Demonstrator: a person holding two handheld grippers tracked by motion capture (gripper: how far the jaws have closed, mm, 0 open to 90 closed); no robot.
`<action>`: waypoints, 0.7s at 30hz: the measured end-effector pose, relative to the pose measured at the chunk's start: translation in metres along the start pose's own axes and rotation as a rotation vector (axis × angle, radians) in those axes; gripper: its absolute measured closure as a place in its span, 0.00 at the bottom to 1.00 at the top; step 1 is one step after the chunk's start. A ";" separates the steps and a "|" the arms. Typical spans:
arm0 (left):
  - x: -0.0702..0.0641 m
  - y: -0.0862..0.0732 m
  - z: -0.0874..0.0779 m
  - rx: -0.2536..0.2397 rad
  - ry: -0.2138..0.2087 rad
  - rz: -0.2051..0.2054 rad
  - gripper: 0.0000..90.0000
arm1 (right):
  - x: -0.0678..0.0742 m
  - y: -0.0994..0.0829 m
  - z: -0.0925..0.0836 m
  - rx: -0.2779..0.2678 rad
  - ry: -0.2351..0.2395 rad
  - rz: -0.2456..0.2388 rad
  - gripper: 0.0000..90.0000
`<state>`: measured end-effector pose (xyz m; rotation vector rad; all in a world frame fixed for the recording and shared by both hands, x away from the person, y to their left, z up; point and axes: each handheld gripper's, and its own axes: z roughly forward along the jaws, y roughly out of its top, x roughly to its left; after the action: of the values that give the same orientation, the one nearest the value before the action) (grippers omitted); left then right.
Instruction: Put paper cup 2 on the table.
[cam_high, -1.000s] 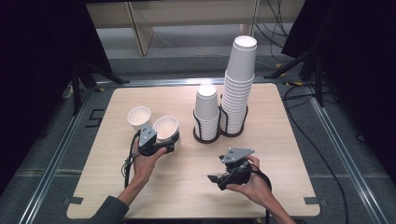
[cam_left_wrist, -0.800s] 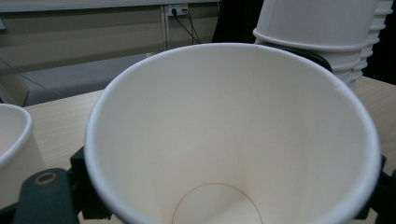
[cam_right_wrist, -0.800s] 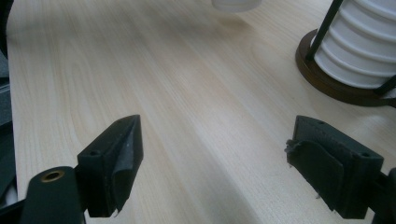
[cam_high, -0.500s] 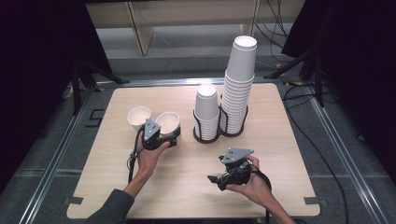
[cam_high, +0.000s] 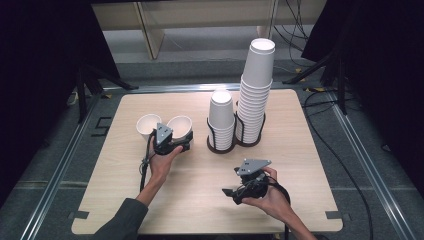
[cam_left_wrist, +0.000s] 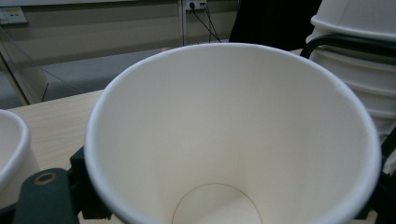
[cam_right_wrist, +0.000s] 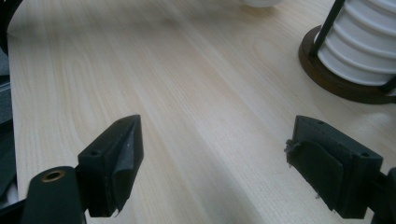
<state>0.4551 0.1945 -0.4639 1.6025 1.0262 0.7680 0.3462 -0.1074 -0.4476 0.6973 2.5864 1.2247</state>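
Observation:
My left gripper (cam_high: 179, 140) is shut on a white paper cup (cam_high: 181, 125), which stands upright with its mouth up. In the left gripper view that cup (cam_left_wrist: 233, 130) sits between the black jaws. A second loose paper cup (cam_high: 148, 126) stands on the table just left of it. Two wire holders hold upside-down cups: a short stack (cam_high: 221, 117) and a tall stack (cam_high: 256, 85) to its right. My right gripper (cam_high: 231, 192) rests low near the table's front. Its jaws stand wide open with nothing between them over bare wood (cam_right_wrist: 219, 158).
The light wooden table (cam_high: 300, 150) has rounded corners and a metal frame around it. The short holder's dark round base (cam_right_wrist: 341, 86) lies ahead and right of the right gripper. Dark stands and cables surround the table's far side.
My left gripper has carried its cup a little away from the person and to the right, so that it now sits level with the loose cup. The right gripper has stayed put.

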 end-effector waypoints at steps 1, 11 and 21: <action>-0.001 0.000 0.002 0.003 0.002 -0.003 0.17 | 0.001 0.000 0.000 0.008 0.010 0.014 0.21; -0.002 -0.004 0.017 0.044 0.027 0.007 0.17 | 0.001 0.000 0.000 0.005 0.011 0.002 0.21; -0.005 -0.008 0.019 0.052 0.020 0.017 0.14 | 0.000 0.000 0.001 0.003 0.015 -0.010 0.21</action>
<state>0.4673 0.1834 -0.4766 1.6526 1.0556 0.7759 0.3460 -0.1069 -0.4479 0.6767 2.6015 1.2281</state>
